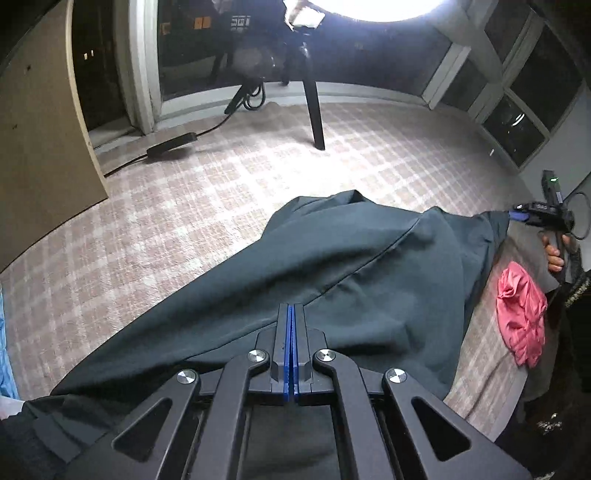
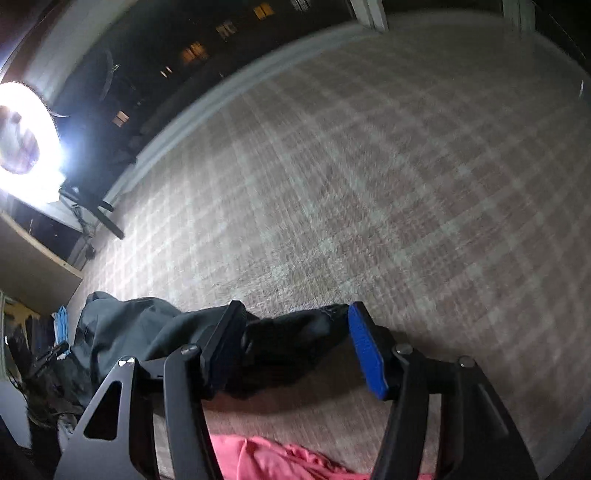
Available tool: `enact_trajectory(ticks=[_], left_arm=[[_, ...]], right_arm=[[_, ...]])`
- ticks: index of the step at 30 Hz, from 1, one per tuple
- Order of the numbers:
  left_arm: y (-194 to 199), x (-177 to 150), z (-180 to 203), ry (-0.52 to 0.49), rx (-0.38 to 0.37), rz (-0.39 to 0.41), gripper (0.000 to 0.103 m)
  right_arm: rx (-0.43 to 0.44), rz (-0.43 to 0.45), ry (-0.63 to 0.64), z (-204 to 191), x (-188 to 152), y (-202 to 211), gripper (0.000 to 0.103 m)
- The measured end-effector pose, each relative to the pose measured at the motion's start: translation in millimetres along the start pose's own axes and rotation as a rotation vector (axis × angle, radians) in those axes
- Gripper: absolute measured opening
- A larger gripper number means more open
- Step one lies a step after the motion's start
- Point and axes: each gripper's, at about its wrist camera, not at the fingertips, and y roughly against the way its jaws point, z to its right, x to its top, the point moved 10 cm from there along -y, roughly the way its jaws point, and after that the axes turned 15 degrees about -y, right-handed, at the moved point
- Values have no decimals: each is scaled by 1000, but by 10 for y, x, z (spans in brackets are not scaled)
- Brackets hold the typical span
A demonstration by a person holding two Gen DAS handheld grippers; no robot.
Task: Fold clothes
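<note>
Plaid carpet (image 1: pixel 221 206) underfoot; dark windows (image 1: pixel 524 74), bright lamp (image 1: pixel 369 7).

A dark teal garment (image 1: pixel 332 266) lies rumpled and stretched across the checked carpet, a crumpled pink garment (image 1: pixel 521 314) just beside it

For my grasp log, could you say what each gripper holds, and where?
The left gripper apparently pinches the dark teal garment mid-body; the right gripper is open, holding nothing.

My left hand-held gripper (image 1: pixel 291 314) points steeply down, blue pads pressed together. My right hand-held gripper (image 2: pixel 295 314) stands with pads apart.
</note>
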Motion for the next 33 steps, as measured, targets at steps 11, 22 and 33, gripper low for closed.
enact_trajectory(ticks=[11,22,33], left_arm=[[-456,-9,127,-128,35,-86,11],[974,164,-482,-26,166,157,1],[1224,-763,-971,66,259,21,35]], right_arm=[[11,33,248,-839,-157,-159,11],[178,490,275,-1369,356,1445,9],[30,204,206,-825,174,273,39]])
